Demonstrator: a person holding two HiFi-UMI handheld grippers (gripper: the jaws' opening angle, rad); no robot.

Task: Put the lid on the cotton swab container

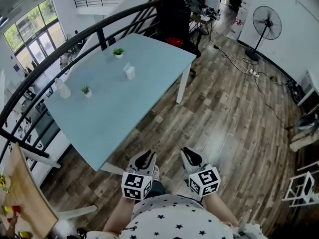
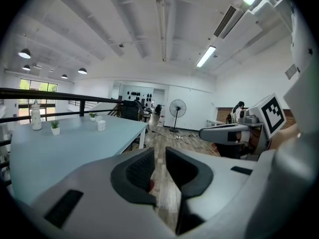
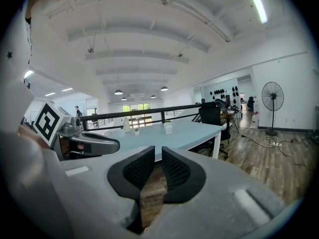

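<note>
The cotton swab container (image 1: 129, 72) is a small white tub standing on the light blue table (image 1: 114, 113), far from both grippers. It also shows small in the left gripper view (image 2: 101, 125) and the right gripper view (image 3: 168, 128). Its lid is too small to make out from here. My left gripper (image 1: 145, 159) and right gripper (image 1: 191, 158) are held close to the person's body over the wooden floor, short of the table's near corner. The left gripper (image 2: 159, 156) and the right gripper (image 3: 158, 156) each have their jaws nearly together with nothing between them.
Two small potted plants (image 1: 118, 52) (image 1: 86, 90) and a clear bottle (image 1: 63, 89) stand on the table. A black railing (image 1: 60, 59) runs behind it, with a black chair (image 1: 174, 19) at the far end. A standing fan (image 1: 266, 24) and floor cables (image 1: 249, 73) are to the right.
</note>
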